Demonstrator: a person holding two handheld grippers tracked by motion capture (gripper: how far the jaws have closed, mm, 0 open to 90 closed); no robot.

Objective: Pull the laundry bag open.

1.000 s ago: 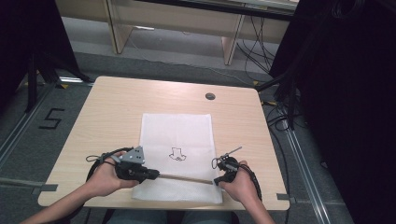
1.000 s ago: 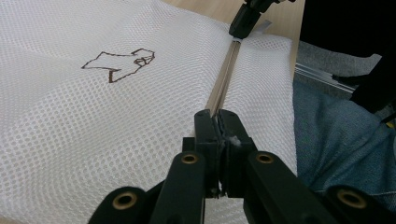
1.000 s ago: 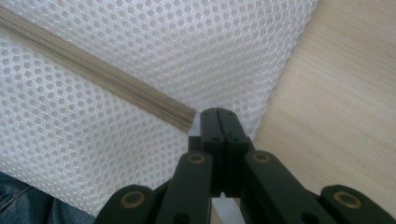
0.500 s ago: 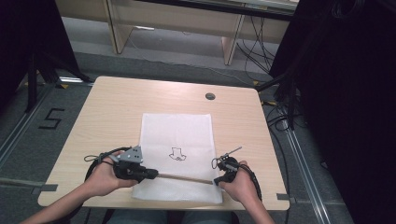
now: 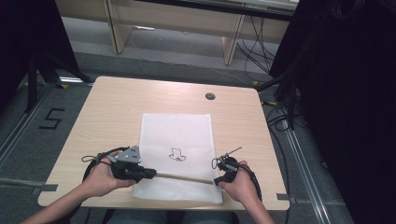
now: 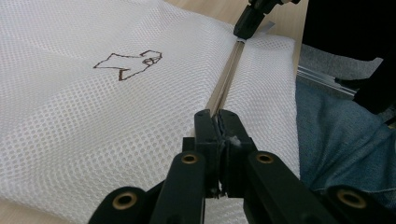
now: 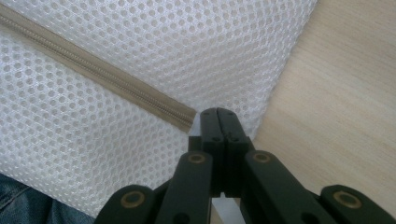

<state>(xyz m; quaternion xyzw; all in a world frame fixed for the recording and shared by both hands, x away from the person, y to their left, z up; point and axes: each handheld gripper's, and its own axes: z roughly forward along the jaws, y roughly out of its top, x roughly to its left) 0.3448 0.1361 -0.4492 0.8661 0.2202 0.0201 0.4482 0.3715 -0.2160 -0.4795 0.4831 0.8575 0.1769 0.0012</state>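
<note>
Pale wood table (image 5: 116, 107) on a grey floor, dark curtains at both sides: on it lies a white mesh laundry bag (image 5: 177, 135), its near edge at the person's side, spread between the two hand-held grippers.

A tan zipper (image 5: 184, 178) runs across the bag from the left hand-held gripper (image 5: 150, 174) to the right hand-held gripper (image 5: 217, 181). The left gripper view shows what the high view cannot: the left jaws clenched together on the zipper's end, a scrap of white caught between them, and the zipper tape running straight ahead to the other gripper's black tip. That view also brings up the brown outline drawing (image 6: 128, 64) printed on the mesh, to the left of the jaws, and blue denim beyond the bag's edge at right. The right gripper view shows its jaws pressed shut on the mesh at the zipper's far end, just beside the bag's corner, with bare table to the right.

Both hands (image 5: 100, 175) rest low at the table's near edge, forearms coming in from below, cables looping outward from each gripper. A round grommet (image 5: 210, 96) sits well beyond the bag.
</note>
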